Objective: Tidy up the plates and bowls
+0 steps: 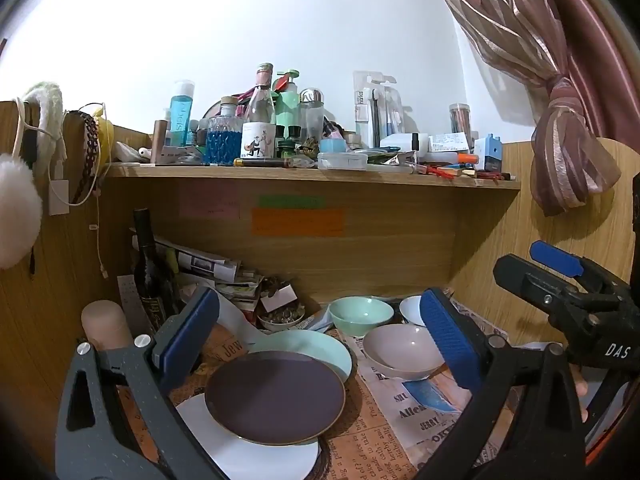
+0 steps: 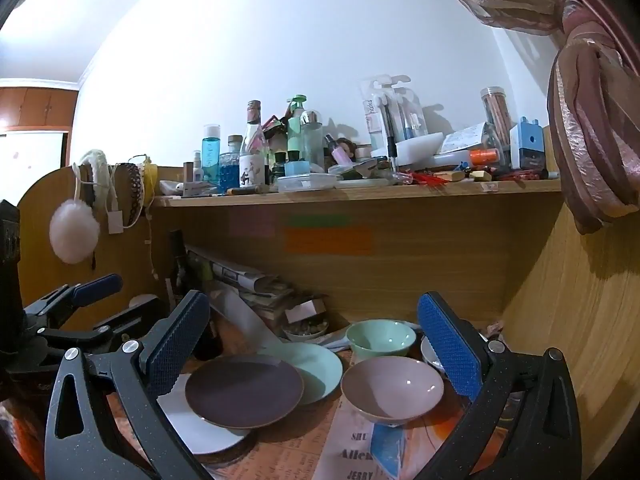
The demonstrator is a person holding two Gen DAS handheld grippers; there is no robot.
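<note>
Wooden desk nook with a cluttered shelf (image 1: 312, 172) overhead and newspaper (image 1: 384, 432) spread over the desktop, that's the setting.

Both grippers are spread wide with nothing between the blue pads. The left gripper (image 1: 320, 340) hangs over the plates, and the right gripper (image 2: 316, 344) sits just to its right, roughly over the gap between the plates and the bowls. Neither touches any dish.

Working outward: nearest is the purple plate (image 1: 276, 396), resting on a white plate (image 1: 260, 456) and overlapping the far-side green plate (image 1: 316, 348), so it's a sloppy fanned pile, not a neat stack. To the right, the pink bowl (image 1: 400, 348) sits alone on the newspaper, with the green bowl (image 1: 360, 314) behind it and a white bowl (image 1: 412, 308) at far right, mostly hidden behind a finger. A small dish of bits (image 1: 280, 318) and a dark bottle (image 1: 150, 268) sit further back left.

Progress-wise I'd say basically nothing's done yet: the bowls aren't nested and the plates aren't squared up.

The left camera shows the other gripper and a fingertip of the person at the right edge. The right camera shows the pink bowl whole, but the white bowl is hardly visible there.
</note>
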